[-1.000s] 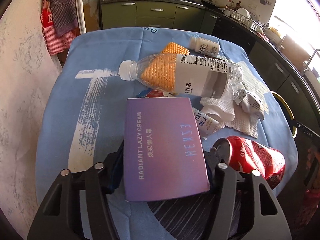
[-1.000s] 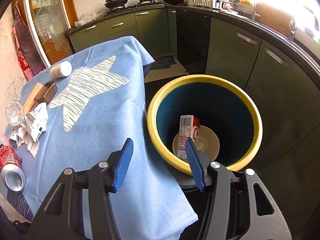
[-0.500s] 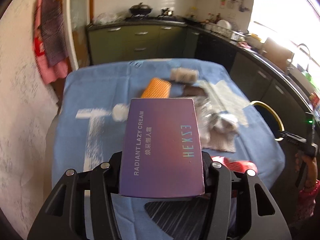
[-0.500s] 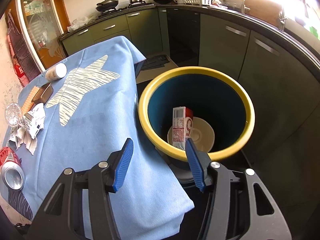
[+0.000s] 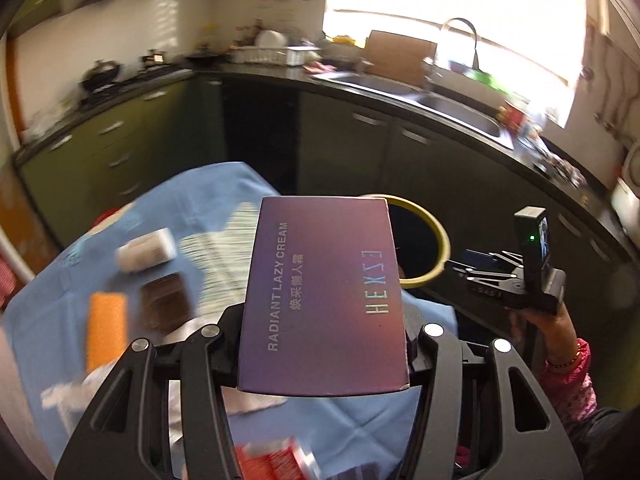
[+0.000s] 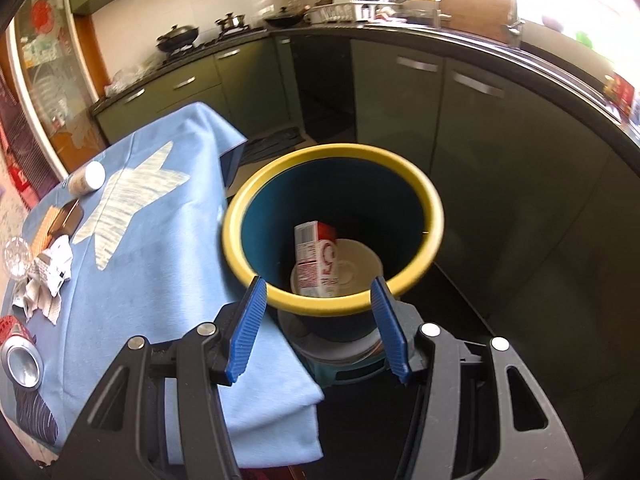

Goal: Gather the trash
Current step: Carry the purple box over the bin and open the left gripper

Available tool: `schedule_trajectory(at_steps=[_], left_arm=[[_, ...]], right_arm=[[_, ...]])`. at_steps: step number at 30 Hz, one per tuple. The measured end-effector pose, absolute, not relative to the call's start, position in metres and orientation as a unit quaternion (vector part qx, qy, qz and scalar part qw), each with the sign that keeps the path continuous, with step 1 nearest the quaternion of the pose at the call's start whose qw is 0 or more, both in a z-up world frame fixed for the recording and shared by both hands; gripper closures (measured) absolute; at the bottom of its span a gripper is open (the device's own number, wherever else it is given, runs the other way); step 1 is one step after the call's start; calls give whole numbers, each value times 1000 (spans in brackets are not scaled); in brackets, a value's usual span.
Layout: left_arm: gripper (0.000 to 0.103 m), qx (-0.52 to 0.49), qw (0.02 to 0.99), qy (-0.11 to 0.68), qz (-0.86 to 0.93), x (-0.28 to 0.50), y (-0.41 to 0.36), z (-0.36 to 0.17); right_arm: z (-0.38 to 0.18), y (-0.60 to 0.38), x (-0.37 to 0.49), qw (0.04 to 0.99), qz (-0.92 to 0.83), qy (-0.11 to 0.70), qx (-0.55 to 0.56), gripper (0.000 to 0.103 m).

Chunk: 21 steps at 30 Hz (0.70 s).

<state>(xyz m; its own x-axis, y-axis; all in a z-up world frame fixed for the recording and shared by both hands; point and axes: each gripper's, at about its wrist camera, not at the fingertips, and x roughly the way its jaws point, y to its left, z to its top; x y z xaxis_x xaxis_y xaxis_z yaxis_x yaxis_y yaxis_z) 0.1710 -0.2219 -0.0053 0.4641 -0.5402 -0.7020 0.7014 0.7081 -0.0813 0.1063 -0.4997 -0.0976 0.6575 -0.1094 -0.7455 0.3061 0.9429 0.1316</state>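
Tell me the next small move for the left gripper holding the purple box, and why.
Probably carry the purple box on toward the yellow-rimmed bin before releasing. The left gripper is shut on it above the blue tablecloth, with the bin's rim beyond the box; the bin is open and has room.

I count one purple box [image 5: 324,292], one bin [image 6: 434,216], one carton [image 6: 316,260], one can [image 6: 20,364], two small bottles [image 6: 86,178].
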Motion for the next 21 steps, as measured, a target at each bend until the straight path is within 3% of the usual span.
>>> schedule_trajectory(at_steps=[6, 13, 15, 16, 21], left_arm=[[49, 135, 788, 417, -432, 199, -328, -22], [48, 170, 779, 413, -439, 236, -434, -45], [37, 170, 780, 419, -432, 250, -457, -57], [26, 175, 787, 417, -421, 258, -467, -63], [24, 149, 800, 419, -404, 276, -458, -64]], right_arm=[[-103, -526, 88, 898, -139, 390, 151, 51], [-107, -548, 68, 891, -168, 384, 173, 48], [-107, -552, 64, 890, -174, 385, 174, 47], [-107, -553, 62, 889, -176, 386, 174, 47], [-101, -552, 63, 889, -164, 402, 146, 47]])
